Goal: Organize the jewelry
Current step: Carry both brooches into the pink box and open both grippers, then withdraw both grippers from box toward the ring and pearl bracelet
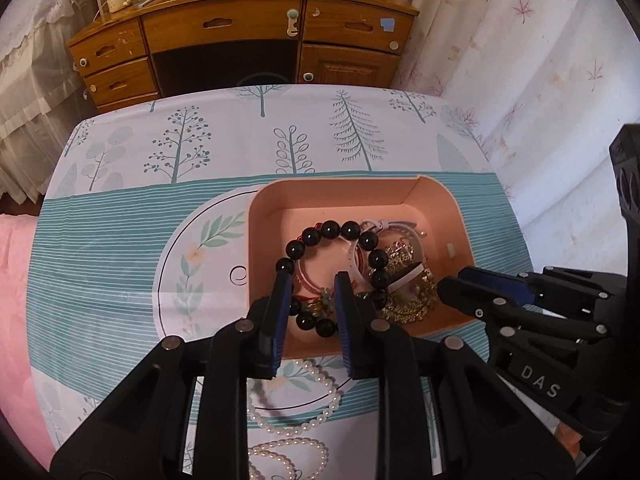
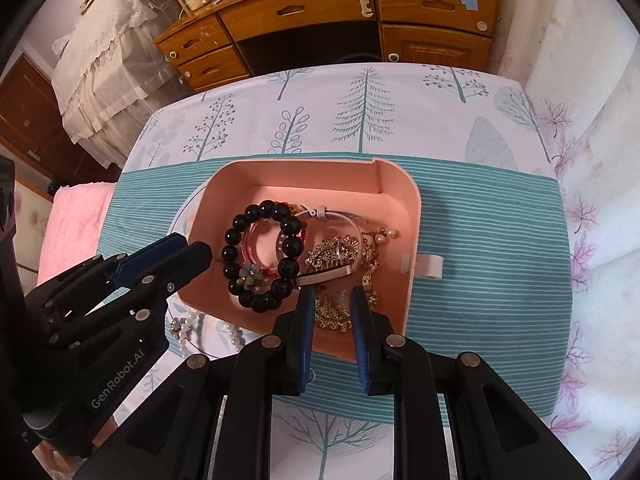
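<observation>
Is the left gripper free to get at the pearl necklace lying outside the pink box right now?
Probably yes. The left gripper is open and empty over the pink box, while the pearl necklace lies uncovered on the tablecloth just nearer than the box. It would need to pull back and drop; nothing blocks it.

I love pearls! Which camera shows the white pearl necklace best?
The left wrist view: the pearl necklace loops on the tablecloth in front of the pink box, partly under the left claw. The right wrist view shows only a few pearls.
</observation>
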### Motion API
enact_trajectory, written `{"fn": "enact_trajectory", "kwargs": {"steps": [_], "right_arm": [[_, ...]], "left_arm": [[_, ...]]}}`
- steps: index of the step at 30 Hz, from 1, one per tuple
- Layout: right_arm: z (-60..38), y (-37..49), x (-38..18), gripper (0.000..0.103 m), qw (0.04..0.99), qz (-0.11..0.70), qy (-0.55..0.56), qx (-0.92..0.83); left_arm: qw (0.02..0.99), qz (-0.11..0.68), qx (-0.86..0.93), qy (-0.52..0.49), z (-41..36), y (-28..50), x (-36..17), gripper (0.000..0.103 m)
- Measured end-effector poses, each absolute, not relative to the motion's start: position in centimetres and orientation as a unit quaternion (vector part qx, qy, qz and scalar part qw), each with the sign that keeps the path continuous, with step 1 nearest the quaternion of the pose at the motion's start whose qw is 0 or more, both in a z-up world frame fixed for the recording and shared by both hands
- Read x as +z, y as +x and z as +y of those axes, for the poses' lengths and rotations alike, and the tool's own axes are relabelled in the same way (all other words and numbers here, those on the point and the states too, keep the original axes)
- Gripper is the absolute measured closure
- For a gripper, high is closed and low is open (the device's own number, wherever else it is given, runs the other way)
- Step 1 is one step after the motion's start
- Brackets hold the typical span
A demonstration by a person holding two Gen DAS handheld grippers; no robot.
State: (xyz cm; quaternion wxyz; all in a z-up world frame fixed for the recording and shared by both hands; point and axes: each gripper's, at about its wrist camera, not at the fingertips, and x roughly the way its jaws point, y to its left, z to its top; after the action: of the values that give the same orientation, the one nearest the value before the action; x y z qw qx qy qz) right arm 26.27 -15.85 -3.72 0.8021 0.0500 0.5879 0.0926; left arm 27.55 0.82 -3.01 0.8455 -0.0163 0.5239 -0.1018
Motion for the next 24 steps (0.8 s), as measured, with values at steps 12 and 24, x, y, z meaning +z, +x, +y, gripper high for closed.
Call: {"fn": "enact_trajectory", "kwargs": {"steps": [12, 24], "right_arm": [[-15.3, 24.0, -2.2, 0.085, 0.804, 0.582, 0.048, 0.110], [-14.4, 19.8, -2.0, 0.084, 0.800, 0.585, 0.032, 0.131]], "left_arm": [[0.851, 0.515, -0.101, -0.019, 2.3, 25.5, -1.8, 0.049], [0.860, 0.500, -0.095, -0.018, 5.0, 20.4, -0.1, 0.049]]}}
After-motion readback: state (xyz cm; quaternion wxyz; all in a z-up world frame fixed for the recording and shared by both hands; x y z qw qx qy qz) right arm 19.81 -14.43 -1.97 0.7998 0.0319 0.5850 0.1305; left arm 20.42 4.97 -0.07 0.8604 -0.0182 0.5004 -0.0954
